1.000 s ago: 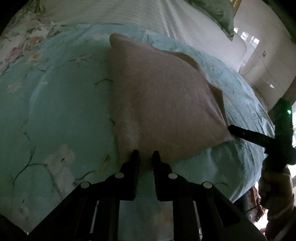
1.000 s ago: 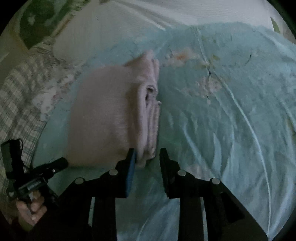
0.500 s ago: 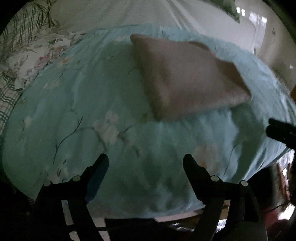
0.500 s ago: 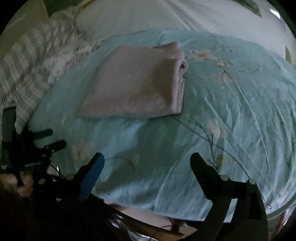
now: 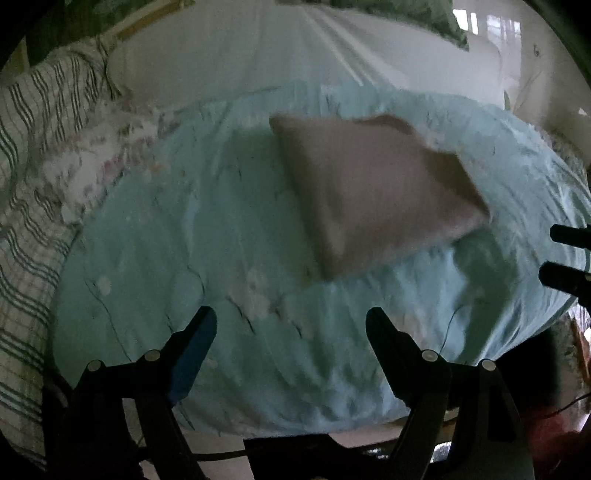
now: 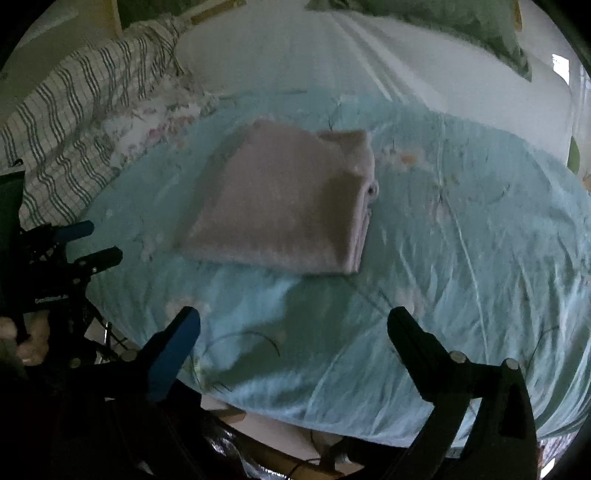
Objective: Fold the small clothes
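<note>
A folded pale pink garment [image 5: 373, 192] lies flat on the light blue floral bedspread [image 5: 184, 229]; it also shows in the right wrist view [image 6: 291, 206], with its layered edges on its right side. My left gripper [image 5: 291, 321] is open and empty, held back over the near edge of the bed, well short of the garment. My right gripper [image 6: 293, 321] is open and empty, also back at the near edge. The right gripper's fingers [image 5: 565, 254] show at the right edge of the left wrist view; the left gripper [image 6: 81, 243] shows at the left of the right wrist view.
A white striped sheet [image 6: 332, 55] covers the far part of the bed. A checked and striped blanket [image 6: 74, 122] lies at the left. A green pillow [image 6: 461, 22] sits at the far right. The bed's near edge drops to the floor [image 6: 280, 432].
Both grippers let go of the folded garment, opened wide and drew back toward the near edge of the bed. The garment stays folded on the bedspread.
</note>
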The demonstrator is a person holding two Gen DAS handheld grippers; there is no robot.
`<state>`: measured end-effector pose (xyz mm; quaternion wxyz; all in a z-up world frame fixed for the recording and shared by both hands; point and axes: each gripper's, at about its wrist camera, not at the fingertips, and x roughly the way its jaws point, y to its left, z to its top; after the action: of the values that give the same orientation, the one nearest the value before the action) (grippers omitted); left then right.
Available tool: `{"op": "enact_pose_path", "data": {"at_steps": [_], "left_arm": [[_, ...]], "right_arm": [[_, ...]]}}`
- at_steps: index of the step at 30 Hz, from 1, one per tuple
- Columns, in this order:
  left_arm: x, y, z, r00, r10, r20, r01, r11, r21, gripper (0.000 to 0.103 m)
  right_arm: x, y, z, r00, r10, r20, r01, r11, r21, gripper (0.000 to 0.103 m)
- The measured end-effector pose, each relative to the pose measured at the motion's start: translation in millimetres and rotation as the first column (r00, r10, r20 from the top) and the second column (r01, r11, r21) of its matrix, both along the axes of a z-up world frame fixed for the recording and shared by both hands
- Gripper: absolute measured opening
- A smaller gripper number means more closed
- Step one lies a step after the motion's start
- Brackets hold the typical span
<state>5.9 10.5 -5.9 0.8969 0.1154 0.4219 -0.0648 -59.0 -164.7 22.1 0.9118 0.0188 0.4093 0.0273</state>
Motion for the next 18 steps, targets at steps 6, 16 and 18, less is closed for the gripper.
{"op": "enact_pose_path", "data": {"at_steps": [6, 16, 18], "left_arm": [[8, -11, 12, 1.000, -0.019, 0.012, 0.018, 1.000, 0.005, 0.088], [18, -17, -21, 0.996, -0.025, -0.080, 0.028, 0.999, 0.030, 0.088], [20, -15, -22, 0.996, -0.021, -0.083, 0.024, 0.999, 0.032, 0.088]], "right_arm": [[13, 1, -6, 1.000, 0.004, -0.016, -0.004, 1.000, 0.019, 0.102], [34, 5, -31, 0.995, 0.008, -0.099, -0.005, 0.999, 0.034, 0.102], [37, 5, -30, 0.995, 0.010, -0.100, -0.006, 0.999, 0.035, 0.102]]}}
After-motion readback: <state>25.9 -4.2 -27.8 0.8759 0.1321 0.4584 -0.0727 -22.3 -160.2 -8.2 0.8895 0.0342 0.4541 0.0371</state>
